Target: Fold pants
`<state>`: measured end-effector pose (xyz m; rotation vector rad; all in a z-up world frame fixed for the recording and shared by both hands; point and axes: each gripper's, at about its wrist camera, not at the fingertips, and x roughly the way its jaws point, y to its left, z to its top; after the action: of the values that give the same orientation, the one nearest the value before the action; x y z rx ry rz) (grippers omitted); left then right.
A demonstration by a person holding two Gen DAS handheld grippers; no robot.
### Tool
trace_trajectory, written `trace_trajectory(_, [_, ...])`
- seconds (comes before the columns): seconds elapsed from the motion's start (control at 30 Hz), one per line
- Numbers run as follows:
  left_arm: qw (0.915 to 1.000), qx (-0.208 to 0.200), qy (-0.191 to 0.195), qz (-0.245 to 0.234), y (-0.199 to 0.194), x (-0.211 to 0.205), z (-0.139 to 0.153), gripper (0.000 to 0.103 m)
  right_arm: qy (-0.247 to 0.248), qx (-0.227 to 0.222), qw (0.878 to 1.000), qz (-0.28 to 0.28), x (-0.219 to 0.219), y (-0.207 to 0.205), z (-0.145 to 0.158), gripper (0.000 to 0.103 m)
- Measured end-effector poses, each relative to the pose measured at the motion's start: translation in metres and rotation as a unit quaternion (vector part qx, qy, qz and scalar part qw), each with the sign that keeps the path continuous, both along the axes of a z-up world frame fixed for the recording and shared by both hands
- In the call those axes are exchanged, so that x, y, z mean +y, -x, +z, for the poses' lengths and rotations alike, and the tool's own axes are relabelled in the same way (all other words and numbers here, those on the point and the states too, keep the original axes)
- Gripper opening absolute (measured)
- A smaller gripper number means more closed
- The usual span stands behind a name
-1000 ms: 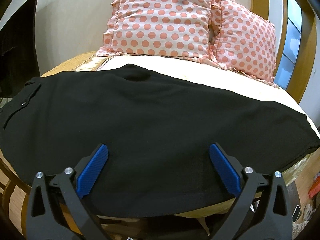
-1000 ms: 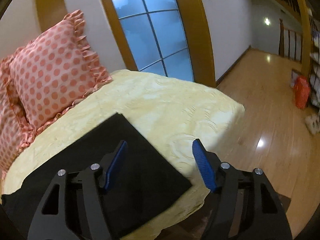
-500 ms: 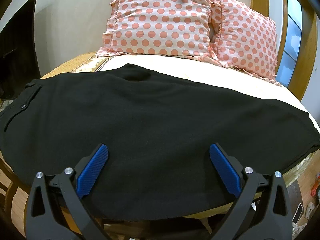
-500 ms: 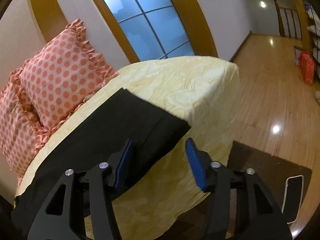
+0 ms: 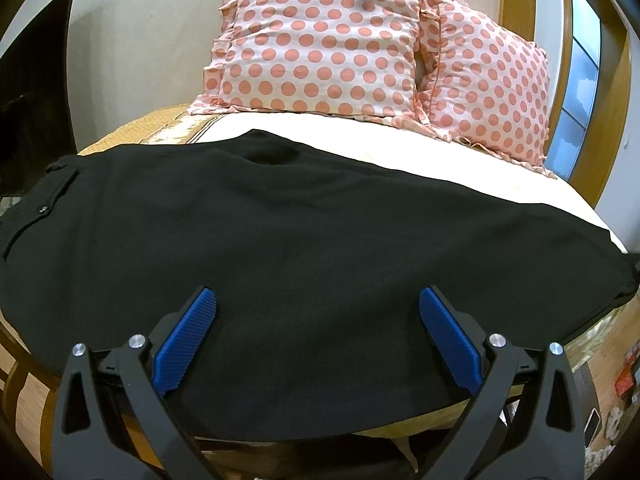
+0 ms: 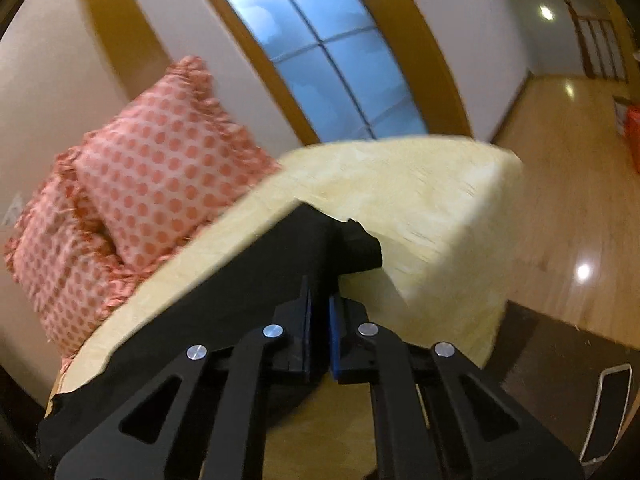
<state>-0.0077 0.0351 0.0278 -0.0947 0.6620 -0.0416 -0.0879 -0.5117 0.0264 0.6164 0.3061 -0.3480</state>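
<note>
- the black pants [image 5: 304,240] lie spread flat across the near part of the bed [image 5: 520,192], stretching from the left side to the right, with the near edge hanging a little over the bed's front.
- on the far left of the cloth a small button [image 5: 41,209] and a seam line show; a shallow dent sits near the far edge at the middle.
- in the right wrist view the leg end of the pants [image 6: 352,244] is lifted off the yellow bedspread [image 6: 432,184] and crumpled at its tip.
- the right gripper [image 6: 320,316] has its blue pads pressed together on that black cloth, grasping the pants near the leg end; this view is blurred.
- the left gripper [image 5: 318,312] hovers over the near middle of the pants with its jaws spread wide, released, holding nothing; whether its pads [image 5: 186,334] touch the cloth cannot be told.
- two polka-dot pillows [image 5: 320,40] stand against the wall at the far side of the bed, apart from the pants.
- a tall window [image 6: 324,52] with a wooden frame stands beyond the bed on the right.
- a wooden floor [image 6: 568,200] runs to the right, and a phone [image 6: 608,412] lies on a dark mat [image 6: 552,344] near the bed corner.
</note>
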Motion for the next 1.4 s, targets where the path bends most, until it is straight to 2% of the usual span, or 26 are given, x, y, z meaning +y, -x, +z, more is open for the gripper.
trace_trajectory(0.13, [1.0, -0.001, 0.002, 0.0, 0.0, 0.0, 0.0, 0.101, 0.017, -0.061, 0.993, 0.102, 0.054, -0.034, 0.051, 0.007])
trace_trajectory(0.2, [1.0, -0.002, 0.005, 0.001, 0.001, 0.001, 0.001, 0.101, 0.02, -0.085, 0.981, 0.173, 0.094, -0.055, 0.072, 0.007])
trace_trajectory(0.27, [0.9999, -0.003, 0.01, 0.001, 0.001, 0.002, 0.001, 0.101, 0.03, -0.096, 0.959, 0.267, 0.151, -0.079, 0.087, 0.007])
trace_trajectory(0.3, [0.9999, -0.002, 0.012, 0.001, 0.001, 0.002, 0.002, 0.101, 0.036, -0.093, 0.94, 0.325, 0.19, -0.091, 0.091, 0.007])
trace_trajectory(0.37, [0.9998, -0.001, 0.018, 0.001, 0.003, 0.004, 0.003, 0.101, 0.045, -0.075, 0.91, 0.404, 0.244, -0.106, 0.086, 0.007])
trace_trajectory(0.43, [0.9996, -0.001, 0.03, -0.002, 0.005, 0.007, 0.004, 0.101, 0.064, -0.031, 0.875, 0.479, 0.303, -0.118, 0.067, 0.007])
trace_trajectory(0.53, [0.9986, -0.001, 0.053, -0.007, 0.012, 0.014, 0.007, 0.101, 0.075, 0.045, 0.842, 0.533, 0.356, -0.127, 0.026, 0.007])
trace_trajectory(0.57, [0.9981, -0.003, 0.062, -0.008, 0.016, 0.019, 0.008, 0.101, 0.066, 0.066, 0.839, 0.536, 0.363, -0.13, 0.015, 0.007])
trace_trajectory(0.67, [0.9974, -0.008, 0.072, 0.003, 0.024, 0.03, 0.011, 0.101, 0.046, 0.076, 0.841, 0.534, 0.366, -0.133, 0.008, 0.007])
trace_trajectory(0.83, [0.9949, -0.03, 0.093, 0.025, 0.032, 0.048, 0.02, 0.101, 0.029, 0.035, 0.854, 0.518, 0.361, -0.134, 0.033, 0.007])
trace_trajectory(0.9, [0.9936, -0.043, 0.099, 0.032, 0.035, 0.053, 0.026, 0.101, 0.026, 0.019, 0.854, 0.52, 0.362, -0.132, 0.04, 0.007])
trace_trajectory(1.0, [0.9924, -0.056, 0.098, 0.049, 0.04, 0.061, 0.031, 0.101, 0.057, 0.042, 0.839, 0.539, 0.379, -0.131, 0.032, 0.007])
trace_trajectory(1.1, [0.9904, -0.063, 0.096, 0.077, 0.044, 0.075, 0.034, 0.101, 0.038, 0.018, 0.837, 0.546, 0.377, -0.125, 0.032, 0.007])
trace_trajectory(1.13, [0.9891, -0.066, 0.096, 0.09, 0.046, 0.081, 0.035, 0.101, 0.047, 0.009, 0.831, 0.555, 0.381, -0.12, 0.035, 0.007])
trace_trajectory(1.27, [0.9833, -0.068, 0.104, 0.133, 0.049, 0.102, 0.035, 0.101, 0.128, 0.034, 0.803, 0.58, 0.415, -0.104, 0.022, 0.007])
trace_trajectory(1.4, [0.9767, -0.072, 0.119, 0.164, 0.054, 0.119, 0.036, 0.101, 0.161, 0.068, 0.791, 0.587, 0.429, -0.1, 0.006, 0.011])
